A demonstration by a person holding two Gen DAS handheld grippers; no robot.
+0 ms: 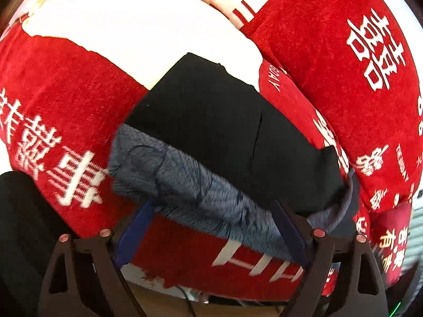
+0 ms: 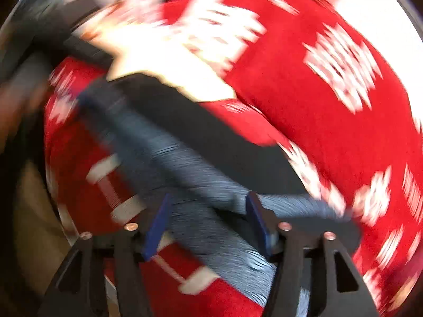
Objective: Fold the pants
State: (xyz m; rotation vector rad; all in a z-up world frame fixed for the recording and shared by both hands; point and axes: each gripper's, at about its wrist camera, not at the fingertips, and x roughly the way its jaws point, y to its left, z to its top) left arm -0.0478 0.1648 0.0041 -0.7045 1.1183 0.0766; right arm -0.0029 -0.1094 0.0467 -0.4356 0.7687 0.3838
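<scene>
The pants look soft, thick and limp, likely a fleece-lined pair, so expect them to sag and drag rather than hold a crease; take them at a folded edge or corner, through all layers. They are black outside with a grey-blue fuzzy lining turned out along the near edge, lying partly folded on the red blanket with white characters. Your left gripper stands wide apart, the lining edge between its fingers, not pinched. Your right gripper also looks spread around the lining, though blur hides contact.
</scene>
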